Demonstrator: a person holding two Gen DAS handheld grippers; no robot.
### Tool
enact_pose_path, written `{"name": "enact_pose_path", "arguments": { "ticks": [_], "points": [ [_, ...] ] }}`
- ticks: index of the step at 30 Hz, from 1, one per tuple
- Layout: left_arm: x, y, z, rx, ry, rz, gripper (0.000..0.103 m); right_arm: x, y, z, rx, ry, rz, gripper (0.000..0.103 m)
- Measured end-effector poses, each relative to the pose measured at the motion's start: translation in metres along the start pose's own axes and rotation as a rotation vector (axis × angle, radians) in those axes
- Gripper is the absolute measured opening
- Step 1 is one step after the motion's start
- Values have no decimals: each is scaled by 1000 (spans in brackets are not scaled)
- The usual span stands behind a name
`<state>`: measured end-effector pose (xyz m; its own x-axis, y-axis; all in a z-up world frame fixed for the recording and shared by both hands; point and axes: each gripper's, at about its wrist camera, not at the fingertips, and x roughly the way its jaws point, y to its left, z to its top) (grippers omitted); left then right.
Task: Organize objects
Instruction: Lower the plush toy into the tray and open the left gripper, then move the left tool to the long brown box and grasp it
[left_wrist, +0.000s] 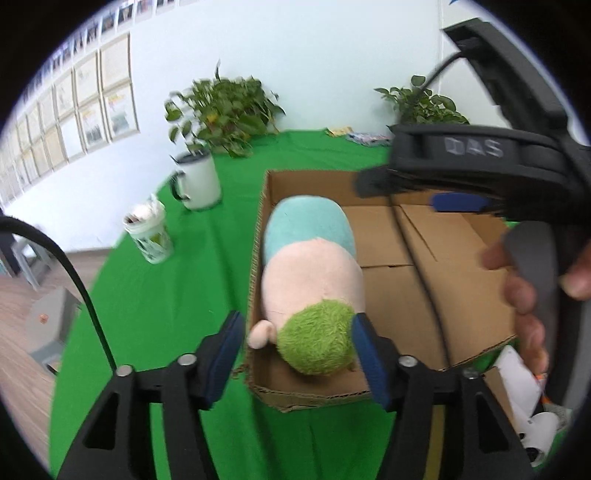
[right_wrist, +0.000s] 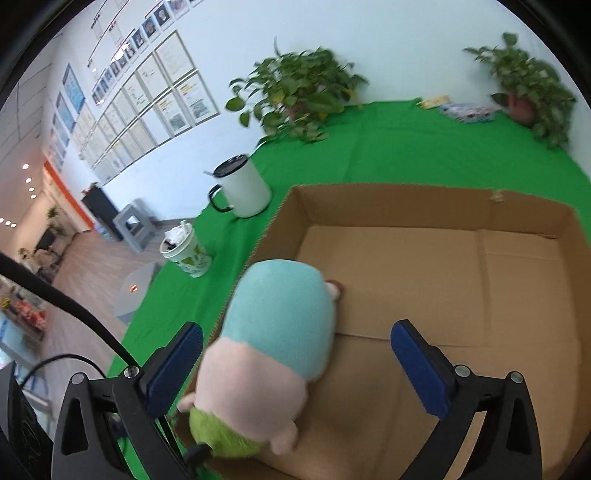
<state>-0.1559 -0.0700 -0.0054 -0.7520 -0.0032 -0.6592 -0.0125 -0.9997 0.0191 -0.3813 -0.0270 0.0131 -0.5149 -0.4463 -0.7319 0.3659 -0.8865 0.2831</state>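
Padded blue fingers of the left tool (left_wrist: 297, 354) stand apart on either side of the green-haired head of the plush doll (left_wrist: 312, 284), and neither pad seems to press into the fur, so the toy looks let go rather than gripped. One ear pokes out over the near-left rim of the cardboard box (left_wrist: 258, 236), which suggests the doll was lowered in head-last and set along the left wall to leave the rest of the floor free.

From the right wrist view, the right tool (right_wrist: 297, 369) is spread wide with nothing clamped; the doll's pink and teal body (right_wrist: 280, 325) lies under and between its fingers without being pinched. In the left wrist view that same tool hangs above the box at the right, with a hand (left_wrist: 524, 291) wrapped on its grey trigger, well clear of the toy.

The doll rests inside the box, lying lengthwise against the left wall, its teal end pointing toward the far side. The bare cardboard floor to its right is my reason for thinking more things are meant to go in.

Just left of the box, on the green-covered surface (left_wrist: 155, 314), stands a paper cup (left_wrist: 149, 236) stuffed with crumpled tissue, and farther back a white mug (left_wrist: 197, 181) with a dark lid and handle. These stand upright and untouched, probably awaiting their turn. Farthest, a potted plant (left_wrist: 225, 110) sits against the wall.
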Motion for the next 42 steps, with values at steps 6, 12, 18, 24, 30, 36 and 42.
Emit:
{"name": "enact_pose_path", "arguments": {
  "ticks": [6, 12, 18, 24, 30, 36, 42],
  "points": [
    [-36, -15, -11, 12, -99, 85, 81, -90, -13, -49, -52, -112, -138, 102],
    [-52, -31, -22, -46, -105, 35, 81, -166, -36, -124, -18, -204, -231, 102],
    [-72, -56, -38, -62, -139, 2, 81, -191, -55, -191, -11, -174, -301, 102],
    [-77, -72, -44, -24, -109, 20, 81, -195, -62, -221, -18, -151, -282, 90],
    [-78, -83, -52, 12, -114, -65, 39, -195, -60, -218, -23, -187, -278, 37],
    [-75, -85, -60, -10, -104, -112, 4, -193, -63, -223, -32, -188, -323, 18],
    [-81, -86, -63, -12, -152, -67, 76, -192, -70, -224, -14, -189, -368, 25]
  ]
}}
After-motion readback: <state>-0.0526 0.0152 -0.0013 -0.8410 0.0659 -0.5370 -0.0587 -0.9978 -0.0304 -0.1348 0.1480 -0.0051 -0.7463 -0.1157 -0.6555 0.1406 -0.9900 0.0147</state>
